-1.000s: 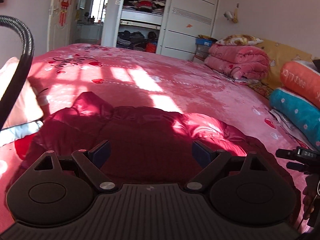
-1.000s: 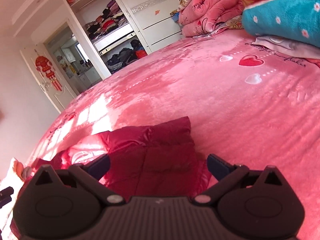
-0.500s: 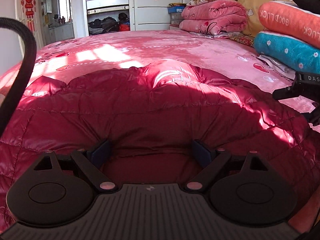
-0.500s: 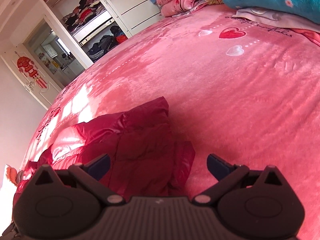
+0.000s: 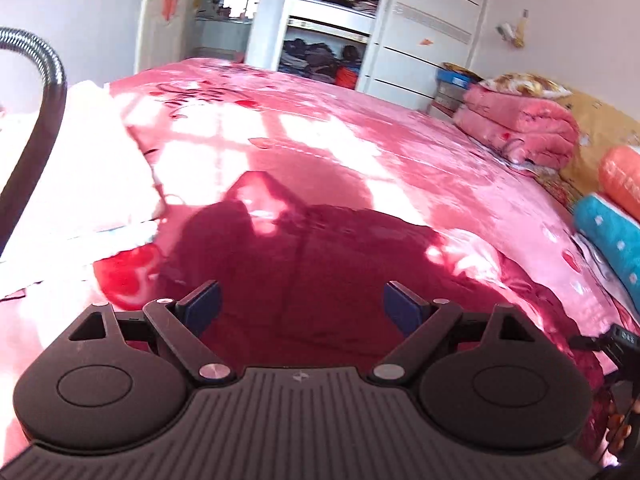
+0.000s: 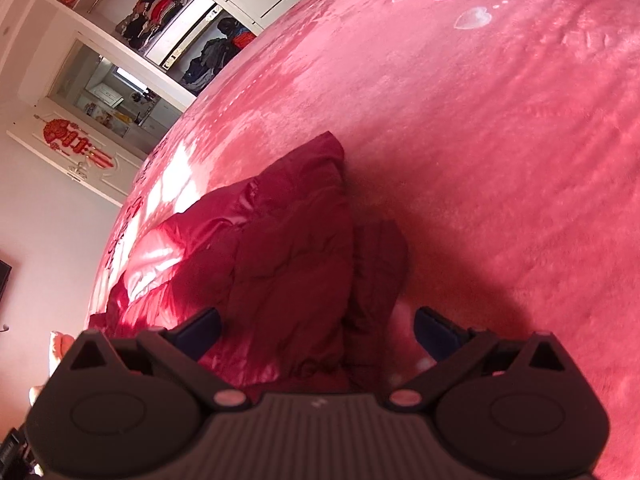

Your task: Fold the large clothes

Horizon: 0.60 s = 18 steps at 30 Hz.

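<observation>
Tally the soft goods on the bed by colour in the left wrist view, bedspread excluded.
Dark red padded jacket: 1
Pink folded blanket: 1
Orange roll: 1
Teal roll with white dots: 1
White or pale bedding at the left: 1 heap, too washed out to split
Total: 5

Your jacket [image 6: 280,248] is glossy, quilted, puffy cloth; the bed cover [image 6: 500,140] under it is soft plush; each gripper [image 5: 302,306] is matt black plastic.

Jacket [image 5: 320,280] on bed [image 5: 400,152], folded blankets [image 5: 520,128] behind, right.
</observation>
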Motion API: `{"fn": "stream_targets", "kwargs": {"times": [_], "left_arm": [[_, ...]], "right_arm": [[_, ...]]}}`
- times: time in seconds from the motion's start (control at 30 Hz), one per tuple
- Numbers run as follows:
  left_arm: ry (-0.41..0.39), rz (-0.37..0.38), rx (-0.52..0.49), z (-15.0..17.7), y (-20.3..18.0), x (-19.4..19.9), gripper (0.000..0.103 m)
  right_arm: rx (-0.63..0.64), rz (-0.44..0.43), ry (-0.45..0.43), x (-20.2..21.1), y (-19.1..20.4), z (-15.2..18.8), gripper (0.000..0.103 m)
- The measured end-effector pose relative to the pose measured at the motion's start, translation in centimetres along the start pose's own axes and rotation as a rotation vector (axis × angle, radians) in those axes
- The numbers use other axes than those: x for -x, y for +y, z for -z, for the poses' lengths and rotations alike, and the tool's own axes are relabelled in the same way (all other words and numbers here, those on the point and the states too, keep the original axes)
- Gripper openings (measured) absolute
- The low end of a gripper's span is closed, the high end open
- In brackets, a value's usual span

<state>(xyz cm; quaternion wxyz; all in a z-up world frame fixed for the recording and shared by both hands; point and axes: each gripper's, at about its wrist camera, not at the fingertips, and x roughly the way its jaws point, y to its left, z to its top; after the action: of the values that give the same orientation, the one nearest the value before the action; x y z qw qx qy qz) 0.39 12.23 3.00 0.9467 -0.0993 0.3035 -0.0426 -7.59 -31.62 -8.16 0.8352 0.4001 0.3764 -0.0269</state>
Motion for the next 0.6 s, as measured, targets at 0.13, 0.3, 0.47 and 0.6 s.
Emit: {"fn": "stream_targets", "kwargs": {"times": [0.13,0.3,0.47,0.6], "left_arm": [[0.058,-0.010,0.147,-1.3,5.4,-1.4,0.103],[0.139,0.064,0.281,-1.7,8.9,-4.7,0.103],[0.212,0.136,0.304,-2.1,9.2,-7.8,0.103],[0.250,0.134,0.262,-2.1,8.5,-9.6,0.103]], "right_arm": [[-0.005,-0.014,0.007,-0.5,-0.1,0.0,0.103],[-0.006,-0.088,0.039,-1.4,0.2,0.0,0.103],[0.025,-0.134,0.068,-2.4,0.9,-0.1,0.103],[-0.002,-0.188,0.075,-3.0,0.5,-0.5,0.103]]}}
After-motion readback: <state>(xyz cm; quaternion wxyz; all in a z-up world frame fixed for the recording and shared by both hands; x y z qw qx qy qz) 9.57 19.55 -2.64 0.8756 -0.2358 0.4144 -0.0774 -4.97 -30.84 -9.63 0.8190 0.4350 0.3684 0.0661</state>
